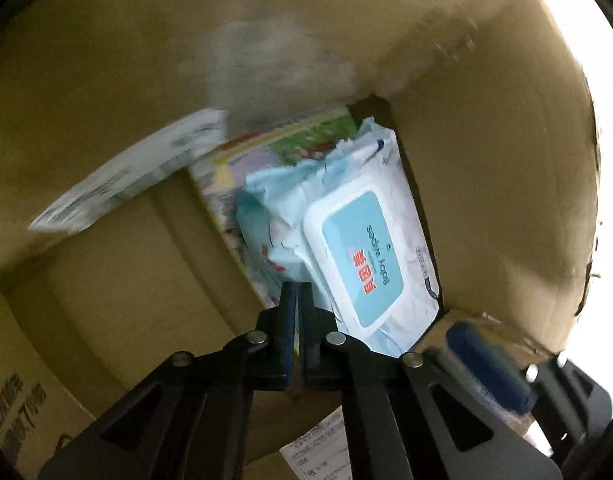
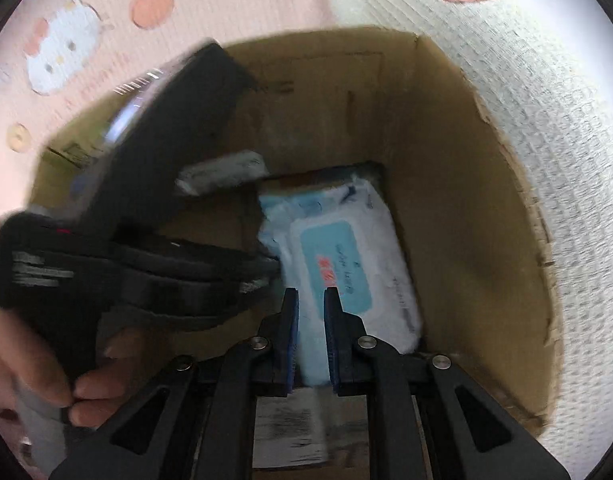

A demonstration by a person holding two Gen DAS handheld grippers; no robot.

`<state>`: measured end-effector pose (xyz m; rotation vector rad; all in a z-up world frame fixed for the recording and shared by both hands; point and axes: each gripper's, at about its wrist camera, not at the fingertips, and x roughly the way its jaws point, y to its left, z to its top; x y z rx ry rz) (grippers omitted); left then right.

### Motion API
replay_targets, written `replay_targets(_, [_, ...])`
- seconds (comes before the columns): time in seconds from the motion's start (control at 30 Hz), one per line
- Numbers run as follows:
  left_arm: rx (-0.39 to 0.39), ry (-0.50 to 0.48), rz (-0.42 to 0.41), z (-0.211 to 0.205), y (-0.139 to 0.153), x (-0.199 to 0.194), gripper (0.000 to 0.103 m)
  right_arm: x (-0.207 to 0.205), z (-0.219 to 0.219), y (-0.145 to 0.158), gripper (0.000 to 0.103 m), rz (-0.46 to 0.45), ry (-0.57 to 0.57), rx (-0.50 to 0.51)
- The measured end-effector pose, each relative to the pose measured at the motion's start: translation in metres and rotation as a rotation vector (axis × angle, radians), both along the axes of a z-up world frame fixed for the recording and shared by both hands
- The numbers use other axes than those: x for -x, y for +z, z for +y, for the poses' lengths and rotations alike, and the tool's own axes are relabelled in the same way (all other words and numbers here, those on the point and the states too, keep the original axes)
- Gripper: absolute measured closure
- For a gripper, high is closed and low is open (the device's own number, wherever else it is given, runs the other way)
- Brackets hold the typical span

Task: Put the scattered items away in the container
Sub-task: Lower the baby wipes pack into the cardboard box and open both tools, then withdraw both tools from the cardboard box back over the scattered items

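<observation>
Two grippers over the cardboard box (image 2: 466,200): my left gripper (image 1: 296,292) closed, empty; my right gripper (image 2: 310,300) nearly closed, seemingly pinching the wipes pack (image 2: 346,248); keep it flat in the corner.

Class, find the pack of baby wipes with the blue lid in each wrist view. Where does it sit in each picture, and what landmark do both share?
Left wrist: wipes pack right of centre, on the box floor against the right wall.
Right wrist: wipes pack at centre, just beyond the fingertips.
Shared landmark: the cardboard box around it.

Wipes pack (image 1: 370,248) fills box (image 1: 486,184) corner.
</observation>
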<state>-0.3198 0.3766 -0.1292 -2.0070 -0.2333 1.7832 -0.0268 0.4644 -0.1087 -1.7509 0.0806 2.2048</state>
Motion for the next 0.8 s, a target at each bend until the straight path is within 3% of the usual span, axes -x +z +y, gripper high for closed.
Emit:
replay_targets(0.17, [0.010, -0.025, -0.007, -0.005, 0.010, -0.005, 0.103, -0.004, 0.012, 0.004, 0.092, -0.017, -0.059, -0.040])
replay_targets(0.23, [0.010, -0.026, 0.070, -0.014, 0.031, -0.013, 0.092, -0.007, 0.010, 0.009, 0.092, -0.009, -0.069, -0.051])
replay_targets(0.3, [-0.026, -0.021, 0.166, -0.027, 0.058, -0.023, 0.053, -0.011, 0.003, 0.018, 0.092, 0.002, -0.076, -0.078])
replay_targets(0.33, [-0.049, -0.011, 0.201, -0.036, 0.070, -0.029, 0.047, -0.011, -0.003, 0.025, 0.092, 0.012, -0.070, -0.100])
replay_targets(0.47, [-0.117, 0.002, 0.338, -0.068, 0.120, -0.049, 0.045, -0.013, -0.035, 0.055, 0.093, 0.093, -0.058, -0.142])
replay_targets(0.57, [-0.089, 0.065, 0.453, -0.118, 0.148, -0.060, 0.042, -0.011, -0.074, 0.075, 0.087, 0.179, -0.015, -0.124])
replay_targets(0.63, [-0.068, 0.109, 0.501, -0.156, 0.156, -0.068, 0.043, -0.005, -0.104, 0.080, 0.083, 0.204, 0.032, -0.168])
replay_targets(0.7, [-0.129, 0.133, 0.511, -0.181, 0.164, -0.067, 0.042, 0.001, -0.134, 0.085, 0.078, 0.221, 0.084, -0.223])
replay_targets(0.8, [-0.098, 0.249, 0.530, -0.213, 0.161, -0.081, 0.042, 0.013, -0.177, 0.087, 0.072, 0.229, 0.181, -0.240])
